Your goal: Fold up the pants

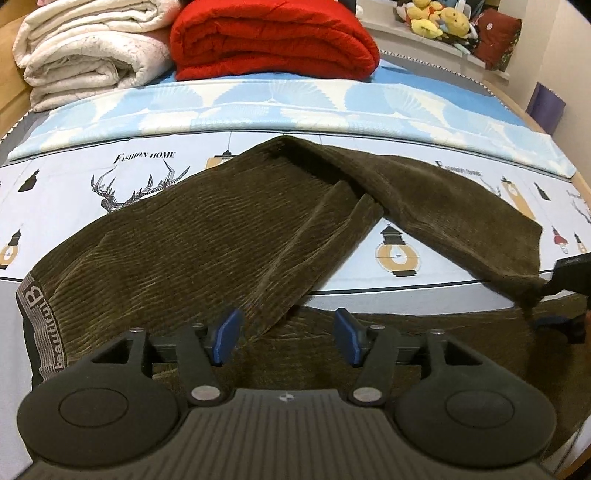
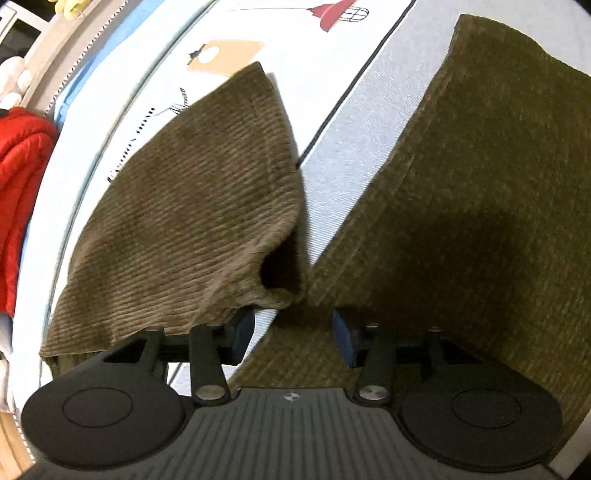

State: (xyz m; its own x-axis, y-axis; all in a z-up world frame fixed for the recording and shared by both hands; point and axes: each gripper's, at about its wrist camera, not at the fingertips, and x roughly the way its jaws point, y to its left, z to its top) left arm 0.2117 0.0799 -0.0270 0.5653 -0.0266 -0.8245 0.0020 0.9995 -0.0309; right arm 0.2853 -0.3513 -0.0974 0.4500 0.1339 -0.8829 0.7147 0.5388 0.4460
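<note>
Olive corduroy pants [image 1: 207, 236] lie spread on the printed bed sheet [image 1: 399, 254]. Their grey lettered waistband [image 1: 35, 321] is at the left. One leg [image 1: 454, 206] runs off to the right. My left gripper [image 1: 287, 338] hovers open over a folded edge of the cloth, and its blue pads [image 1: 225, 336] do not press on it. In the right wrist view, that leg's end [image 2: 192, 206] bunches to a corner just ahead of my right gripper [image 2: 291, 332]. This gripper also stands open, with more pants cloth [image 2: 480, 184] beneath it and to the right.
A folded red quilt [image 1: 273, 40] and a white quilt [image 1: 88, 48] are stacked at the far side of the bed. In front of them lies a blue and white cloth [image 1: 258, 107]. Plush toys [image 1: 436, 18] sit on a ledge at the back right.
</note>
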